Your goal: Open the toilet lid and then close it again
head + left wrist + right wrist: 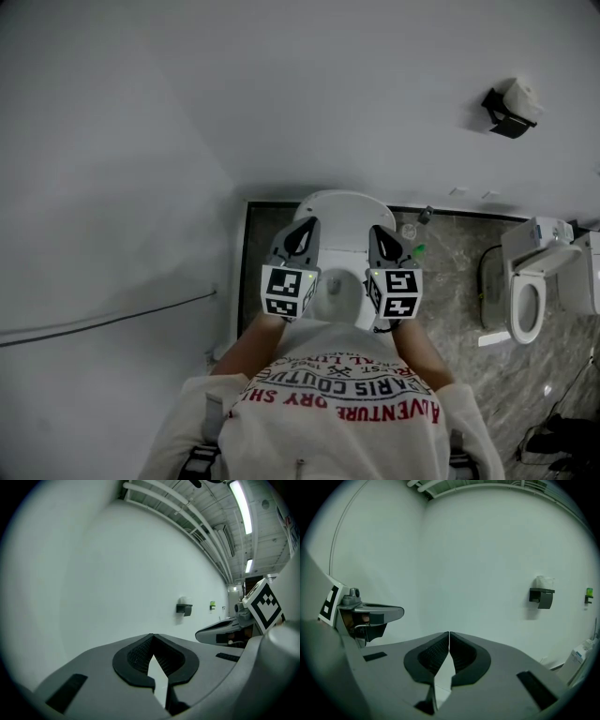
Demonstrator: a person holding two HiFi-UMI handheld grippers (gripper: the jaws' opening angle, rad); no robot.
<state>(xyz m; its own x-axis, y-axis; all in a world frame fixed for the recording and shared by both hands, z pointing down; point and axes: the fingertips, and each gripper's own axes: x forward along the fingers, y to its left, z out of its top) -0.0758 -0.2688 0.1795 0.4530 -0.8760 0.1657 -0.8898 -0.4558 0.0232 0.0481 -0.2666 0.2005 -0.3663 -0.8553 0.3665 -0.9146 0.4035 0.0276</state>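
A white toilet (342,211) stands against the wall below me in the head view. Its bowl opening (334,292) shows between my two grippers, and the lid seems to stand raised toward the wall. My left gripper (302,230) hangs over the toilet's left side and my right gripper (382,236) over its right side, both pointing at the wall. Each is shut with nothing between its tips. In the left gripper view the left gripper (152,635) faces bare wall. The right gripper (449,633) does the same in its own view.
A second toilet (527,295) stands to the right on the dark stone floor (455,291). A paper holder (511,111) hangs on the wall. A cable (103,319) runs along the left wall. Small items (417,248) sit beside the near toilet.
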